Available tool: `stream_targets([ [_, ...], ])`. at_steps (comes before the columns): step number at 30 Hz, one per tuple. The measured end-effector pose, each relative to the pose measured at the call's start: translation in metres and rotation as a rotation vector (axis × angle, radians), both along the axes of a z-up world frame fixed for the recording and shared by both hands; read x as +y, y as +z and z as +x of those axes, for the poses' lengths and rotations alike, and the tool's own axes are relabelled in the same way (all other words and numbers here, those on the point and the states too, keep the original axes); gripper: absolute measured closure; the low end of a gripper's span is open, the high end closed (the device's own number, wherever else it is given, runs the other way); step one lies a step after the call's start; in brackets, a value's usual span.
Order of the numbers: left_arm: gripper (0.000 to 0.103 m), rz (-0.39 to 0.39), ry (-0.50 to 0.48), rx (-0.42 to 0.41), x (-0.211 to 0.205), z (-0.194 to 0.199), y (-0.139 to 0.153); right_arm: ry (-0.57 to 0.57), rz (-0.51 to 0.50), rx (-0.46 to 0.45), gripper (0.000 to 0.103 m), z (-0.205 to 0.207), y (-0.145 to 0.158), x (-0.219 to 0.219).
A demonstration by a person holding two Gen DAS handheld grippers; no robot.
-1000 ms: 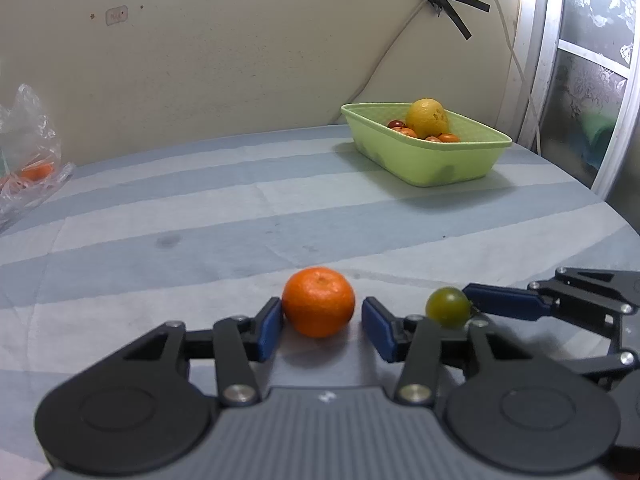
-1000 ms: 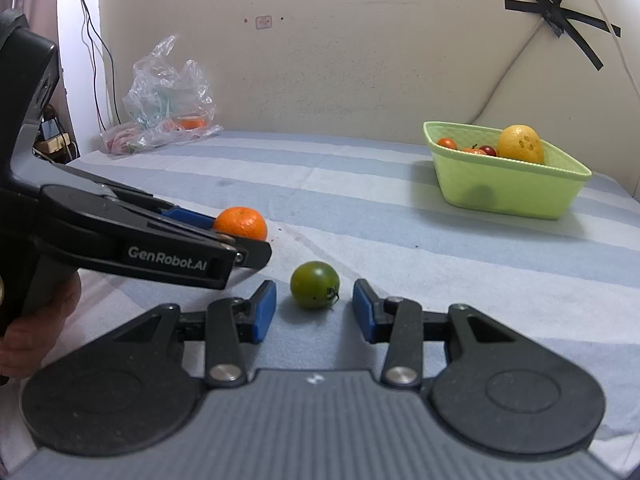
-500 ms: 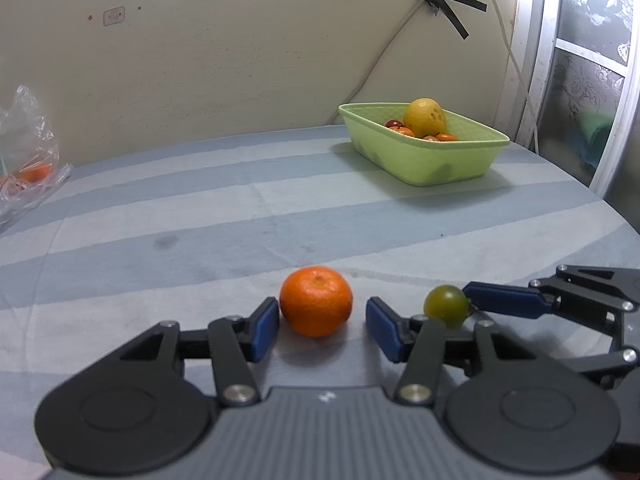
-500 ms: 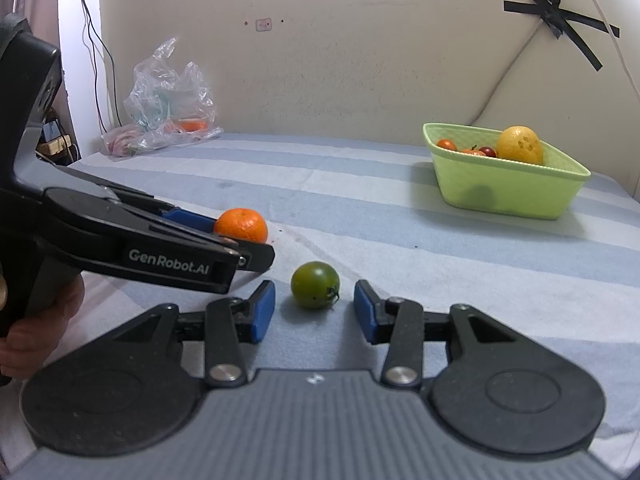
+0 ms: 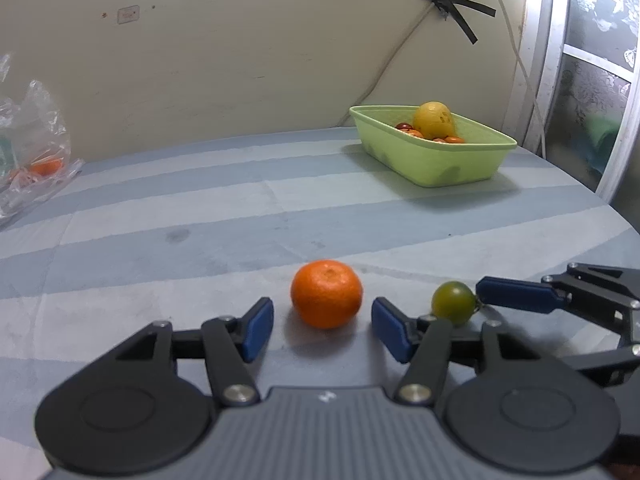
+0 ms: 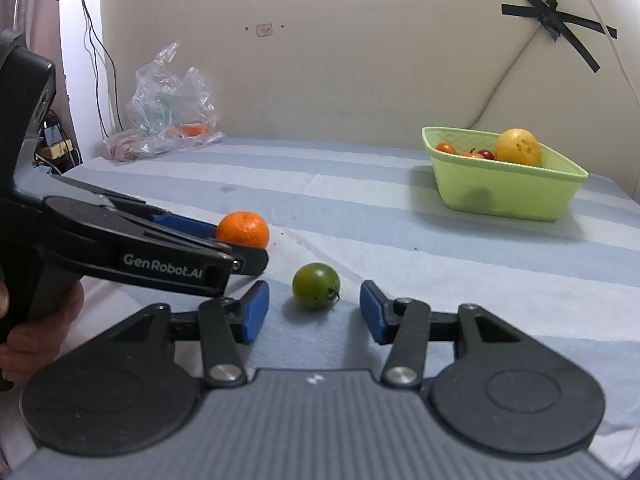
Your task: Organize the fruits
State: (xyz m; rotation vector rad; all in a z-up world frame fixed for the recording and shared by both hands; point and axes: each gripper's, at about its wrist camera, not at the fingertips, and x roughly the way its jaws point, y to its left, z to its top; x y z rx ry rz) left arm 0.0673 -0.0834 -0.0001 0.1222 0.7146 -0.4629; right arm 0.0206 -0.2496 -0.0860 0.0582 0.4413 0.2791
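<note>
2 fruits on the striped tabletop, each framed by loose tongs.

Blue-and-white striped cloth tabletop [image 5: 168, 216] carries everything. Far right: light green rectangular plastic basket [image 5: 436, 160] holding a yellow round fruit [image 5: 433, 119] and several small red ones. Far left by the wall: crumpled clear plastic bag [image 6: 172, 112] with something orange inside. Left tongs [image 5: 322, 328]: blue pads stand clear on either side of the orange mandarin [image 5: 326, 299], which rests on the cloth; jaws have just been opening, released, no contact seen. Right tongs [image 6: 314, 312]: likewise just opening, the small round green tomato [image 6: 316, 285] on the cloth between the pads, gaps on both sides. Mandarin and tomato lie near each other, well apart from the basket. A person's hand [image 6: 32, 332] grips the left handle.
</note>
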Motion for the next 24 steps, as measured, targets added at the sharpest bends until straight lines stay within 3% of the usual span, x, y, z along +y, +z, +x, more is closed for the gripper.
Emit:
stream_targets([
  [11,0.04,0.022,0.067,-0.008,0.009,-0.014,-0.001,-0.035,0.016,0.004,0.047,-0.013,-0.001,-0.001],
  [15,0.03,0.022,0.087,-0.015,0.013,-0.019,-0.001,-0.044,0.032,0.011,0.047,-0.018,-0.002,0.0],
  [24,0.03,0.007,0.124,-0.021,0.027,-0.03,-0.002,-0.102,0.072,0.062,0.047,-0.018,0.0,-0.003],
])
